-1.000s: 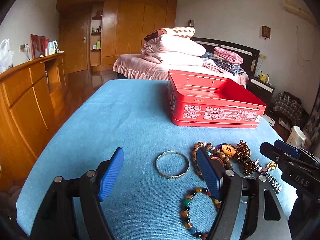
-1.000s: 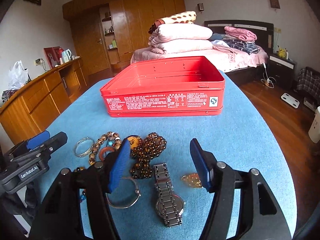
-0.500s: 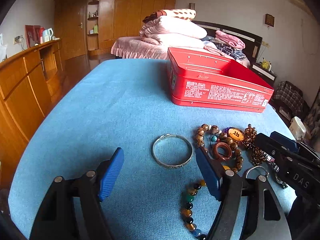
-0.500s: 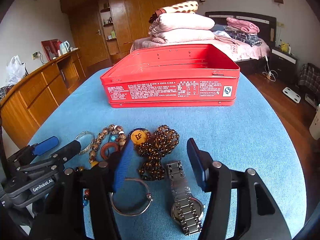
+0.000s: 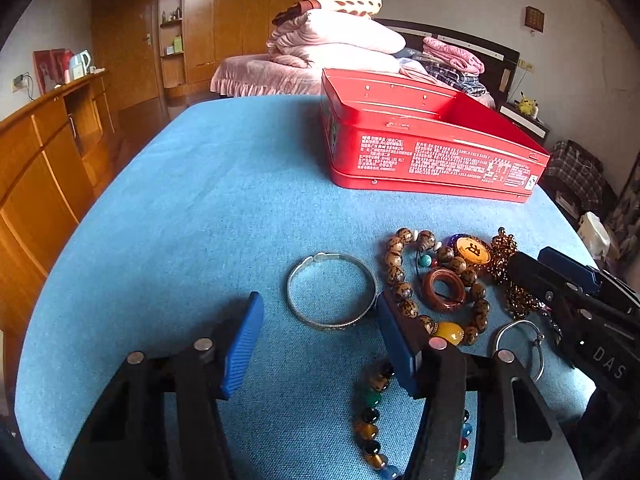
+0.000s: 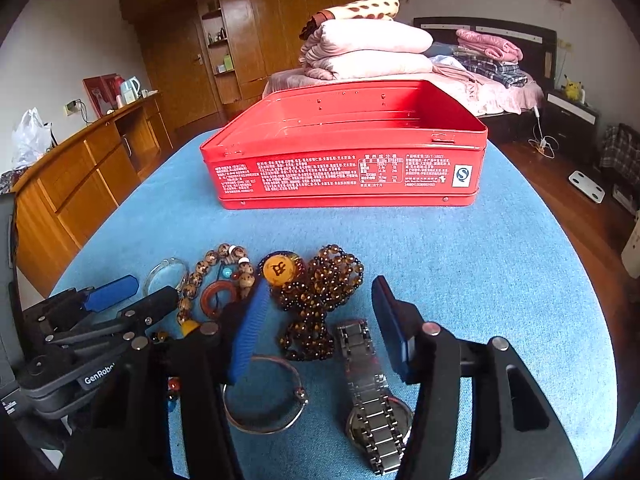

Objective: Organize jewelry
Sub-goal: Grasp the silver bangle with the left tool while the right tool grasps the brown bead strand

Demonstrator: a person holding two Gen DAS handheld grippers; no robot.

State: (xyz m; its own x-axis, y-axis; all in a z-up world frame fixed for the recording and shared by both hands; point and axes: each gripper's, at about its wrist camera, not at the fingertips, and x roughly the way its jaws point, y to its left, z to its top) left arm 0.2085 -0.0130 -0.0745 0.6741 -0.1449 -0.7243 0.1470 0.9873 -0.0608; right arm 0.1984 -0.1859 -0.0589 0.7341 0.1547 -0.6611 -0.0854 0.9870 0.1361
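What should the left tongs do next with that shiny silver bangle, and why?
Probably ease the left tongs forward and down over the silver bangle and close on its near rim. They are open and empty, and the bangle lies flat on the blue cloth just ahead of them, apart from the bead pile. The red tin behind stands open, seemingly empty.

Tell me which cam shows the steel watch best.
Right wrist. The watch lies in plain sight on the blue cloth just ahead of the open right gripper, with its link band and part of its dial visible. In the left wrist view the right gripper's body covers that spot, so I cannot make the watch out.
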